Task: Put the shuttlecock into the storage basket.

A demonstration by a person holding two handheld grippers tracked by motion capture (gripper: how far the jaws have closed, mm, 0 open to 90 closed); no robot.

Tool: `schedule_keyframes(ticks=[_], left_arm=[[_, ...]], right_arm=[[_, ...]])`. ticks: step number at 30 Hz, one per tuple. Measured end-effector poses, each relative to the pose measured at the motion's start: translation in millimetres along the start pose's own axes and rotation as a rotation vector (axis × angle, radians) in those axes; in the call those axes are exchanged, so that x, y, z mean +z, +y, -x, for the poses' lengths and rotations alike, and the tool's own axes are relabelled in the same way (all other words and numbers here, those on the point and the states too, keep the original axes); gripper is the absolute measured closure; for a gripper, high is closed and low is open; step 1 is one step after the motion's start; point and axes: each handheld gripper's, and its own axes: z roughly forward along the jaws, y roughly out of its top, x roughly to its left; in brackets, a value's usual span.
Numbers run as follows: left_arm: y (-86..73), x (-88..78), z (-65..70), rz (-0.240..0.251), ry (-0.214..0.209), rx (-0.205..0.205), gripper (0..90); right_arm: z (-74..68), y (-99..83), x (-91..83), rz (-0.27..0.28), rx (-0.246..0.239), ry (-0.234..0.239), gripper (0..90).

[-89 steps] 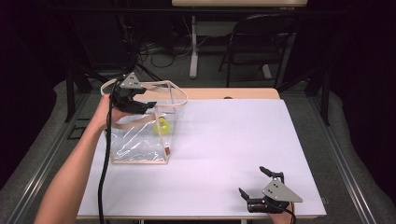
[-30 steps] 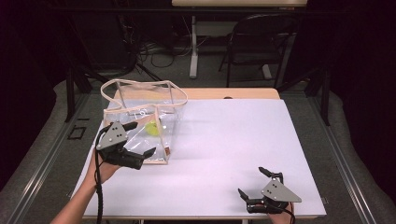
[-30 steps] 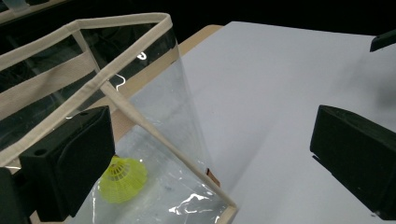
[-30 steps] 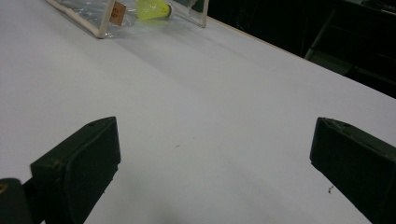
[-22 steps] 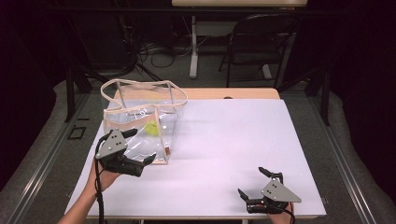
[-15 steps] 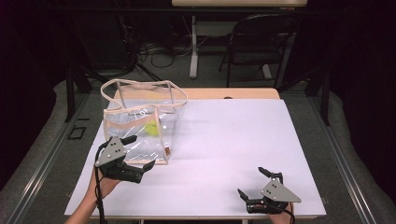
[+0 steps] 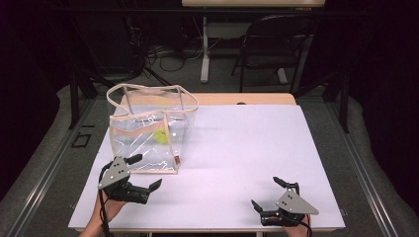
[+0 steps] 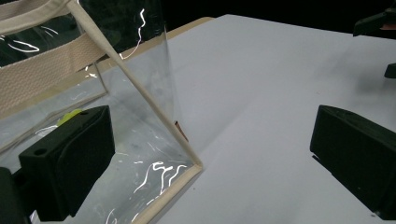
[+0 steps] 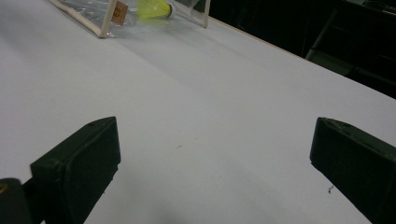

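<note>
Left gripper (image 7: 140,174): jaws spread wide, nothing between them, sitting at the near-left edge of the table (image 7: 237,148) just in front of the clear bag (image 7: 148,136). In the left gripper view the bag's near bottom corner (image 8: 194,163) lies between the two jaws but touches neither, as far as I can tell

Right gripper (image 7: 272,192): jaws wide too, empty, low over bare table at the near-right, well apart from the bag

Clear bag stands upright on the left half of the table, mouth open at the top, tan webbing trim and handle loops standing up. Inside: one yellow-green object (image 7: 159,136), resting low toward the far side; in the right gripper view it looks like a shuttlecock (image 9: 156,8), lying on its side near the bag's small tag (image 9: 120,12)

Judged step: item is in the bag, both grippers parked clear, so the loading looks done. If anything more is wanted, next move would be a grasp on the handle loops, which calls for lifting the left gripper up over the rim
</note>
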Motion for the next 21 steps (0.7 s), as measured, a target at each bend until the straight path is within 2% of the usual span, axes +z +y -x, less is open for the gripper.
schedule_keyframes(ticks=[13,21], left_arm=[[-27.9,-4.1,3.9,0.012,-0.004,-0.053,0.0],[-45.2,-8.1,7.1,0.032,0.029,-0.068,0.0]], right_arm=[[-0.5,0.3,0.1,-0.002,-0.005,-0.001,1.2],[-0.5,0.2,0.1,-0.002,-0.005,-0.002,1.2]])
